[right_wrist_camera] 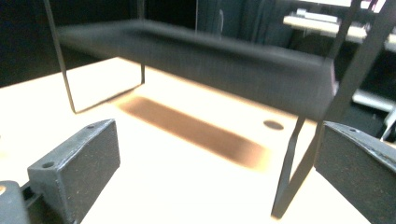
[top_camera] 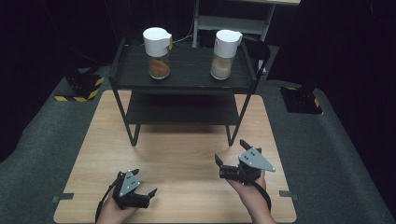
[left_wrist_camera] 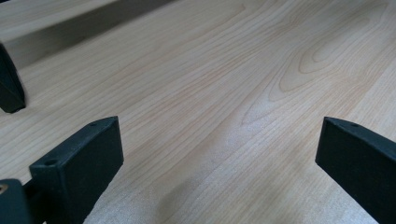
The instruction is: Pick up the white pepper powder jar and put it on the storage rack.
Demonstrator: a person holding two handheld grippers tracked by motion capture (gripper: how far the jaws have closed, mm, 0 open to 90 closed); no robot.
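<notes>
While both hands rest low at the near edge of the wooden tabletop (top_camera: 187, 154), each tool is spread wide and grips nothing. Left tool (top_camera: 144, 195) sits at the near left, its jaws pointing right across bare wood. Right tool (top_camera: 231, 156) is raised slightly at the near right, aimed at the black 2-tier rack (top_camera: 182, 84). On the rack's top shelf, well apart from both tools, stand 2 white-lidded jars: the orange-powder jar (top_camera: 158, 52) and the tan-powder jar (top_camera: 224, 54).

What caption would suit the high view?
Two open hand-held grippers, left and right, above a wooden table before a black shelf holding two jars.
</notes>
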